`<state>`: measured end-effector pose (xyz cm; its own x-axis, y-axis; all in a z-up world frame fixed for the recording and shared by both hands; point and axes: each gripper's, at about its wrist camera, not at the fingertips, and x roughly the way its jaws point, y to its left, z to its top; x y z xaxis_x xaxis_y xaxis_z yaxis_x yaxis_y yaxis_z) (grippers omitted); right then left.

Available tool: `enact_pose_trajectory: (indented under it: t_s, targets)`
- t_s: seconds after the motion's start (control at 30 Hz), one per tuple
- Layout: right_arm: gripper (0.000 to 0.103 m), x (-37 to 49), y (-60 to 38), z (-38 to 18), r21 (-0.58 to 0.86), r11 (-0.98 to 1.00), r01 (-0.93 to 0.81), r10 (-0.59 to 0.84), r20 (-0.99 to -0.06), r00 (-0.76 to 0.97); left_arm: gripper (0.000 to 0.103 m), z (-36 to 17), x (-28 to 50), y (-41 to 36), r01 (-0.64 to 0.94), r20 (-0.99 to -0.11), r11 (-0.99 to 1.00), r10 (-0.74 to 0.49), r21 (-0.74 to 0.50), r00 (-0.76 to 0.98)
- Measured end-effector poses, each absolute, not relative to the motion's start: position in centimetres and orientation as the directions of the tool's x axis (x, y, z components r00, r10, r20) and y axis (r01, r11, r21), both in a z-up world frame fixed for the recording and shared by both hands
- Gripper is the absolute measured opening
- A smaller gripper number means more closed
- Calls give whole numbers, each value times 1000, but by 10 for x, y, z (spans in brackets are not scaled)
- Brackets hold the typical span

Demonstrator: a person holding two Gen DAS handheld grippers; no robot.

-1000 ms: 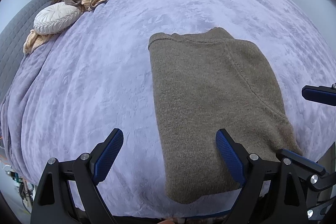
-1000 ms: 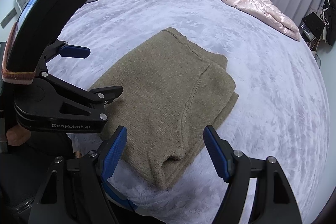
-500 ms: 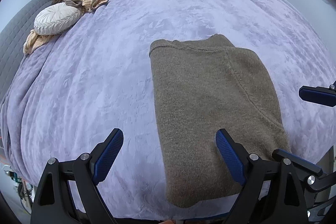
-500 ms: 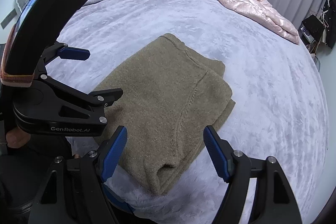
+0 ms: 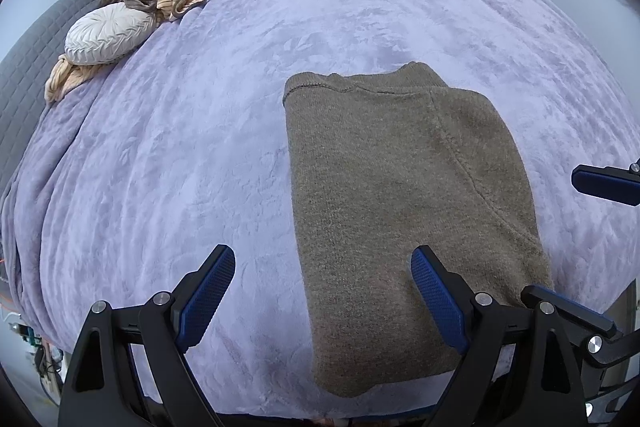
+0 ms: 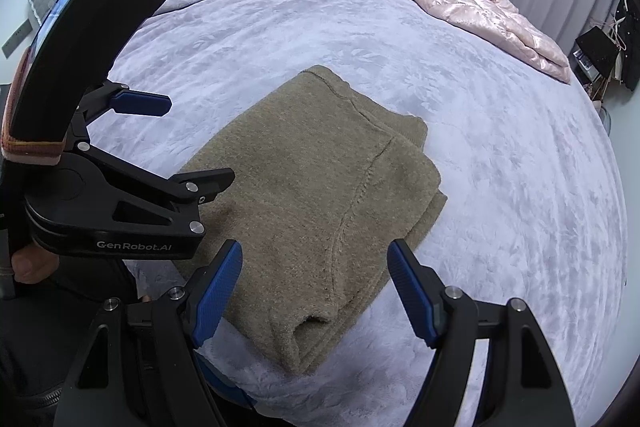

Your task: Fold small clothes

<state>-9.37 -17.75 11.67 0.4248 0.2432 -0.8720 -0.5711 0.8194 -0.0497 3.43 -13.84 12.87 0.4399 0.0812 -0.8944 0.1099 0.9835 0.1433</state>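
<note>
Lavender bedspread [image 5: 200,155]: brown sweater [image 5: 400,207] folded compact, lies flat; left gripper [image 5: 320,291], right gripper [image 6: 316,287] both apart, empty; pink garment [image 6: 492,19] apparently unfolded, probably next.

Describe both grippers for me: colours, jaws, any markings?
Both match: black angular metal frames with silver pivot bolts and blue textured pads lining the jaws. The left gripper shows in the right wrist view with white "GenRobot.AI" lettering on its side and a black, screen-like block on top. The right gripper shows no lettering. No cables visible.
</note>
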Motion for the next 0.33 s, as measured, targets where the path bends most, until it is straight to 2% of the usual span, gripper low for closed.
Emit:
enact_pose_trajectory:
  t_s: [0.33]
  targets:
    - [78, -95, -180, 114, -35, 824, -566, 252, -871, 421, 91, 130, 30, -143, 101, -887, 982, 100, 162, 450]
